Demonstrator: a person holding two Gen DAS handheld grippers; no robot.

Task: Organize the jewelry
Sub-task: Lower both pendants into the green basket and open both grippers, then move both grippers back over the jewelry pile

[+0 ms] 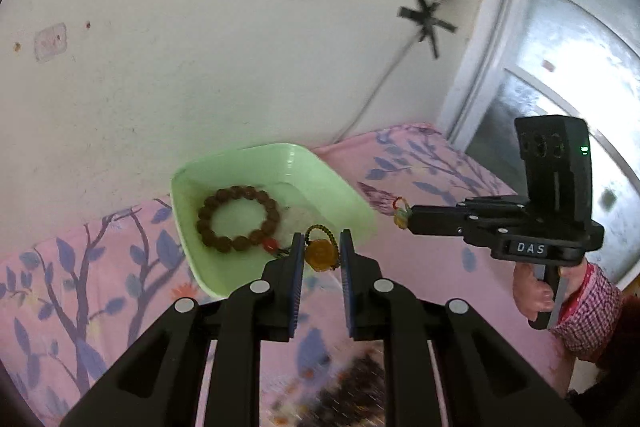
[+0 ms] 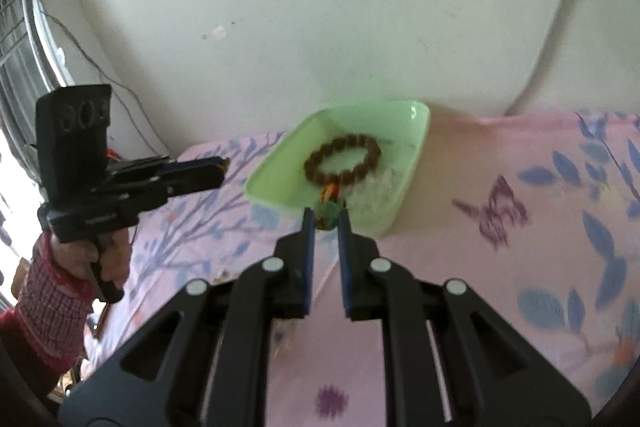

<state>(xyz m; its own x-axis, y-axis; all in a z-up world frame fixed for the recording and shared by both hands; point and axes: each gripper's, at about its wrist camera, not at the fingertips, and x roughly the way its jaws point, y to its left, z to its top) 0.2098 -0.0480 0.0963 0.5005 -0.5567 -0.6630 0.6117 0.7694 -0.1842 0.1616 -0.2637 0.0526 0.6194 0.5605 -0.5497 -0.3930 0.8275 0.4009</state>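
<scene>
A green tray [image 1: 256, 163] is sitting on a pink cloth [image 1: 432, 163] printed with blue branches and a purple butterfly, close to a pale wall [image 1: 200, 27]. A brown bead bracelet [image 1: 236, 219] with 1 red bead is lying flat inside the tray, toward its near side, with whitish material showing on the tray floor beside it. The left gripper [image 1: 320, 251] is hovering at the near rim of the tray; an amber pendant [image 1: 320, 255] on a dark braided cord is sitting between its 2 fingers, the cord looping up toward the left finger. The fingers are standing close on either side of the pendant, but a narrow gap is showing on the right, so whether they are actually pinching it cannot be told. In the right wrist view, the right gripper [image 2: 325, 223] is also reaching at the tray's near rim, with a small green charm [image 2: 329, 214] carrying an orange-red cord lying between its fingertips; this view is blurred, and firm contact cannot be confirmed. In the left wrist view the right gripper [image 1: 408, 217] is appearing side-on with that charm [image 1: 401, 215] at its tip, over the cloth just right of the tray. A hand [image 1: 536, 291] in a red checked sleeve is gripping its handle.
</scene>
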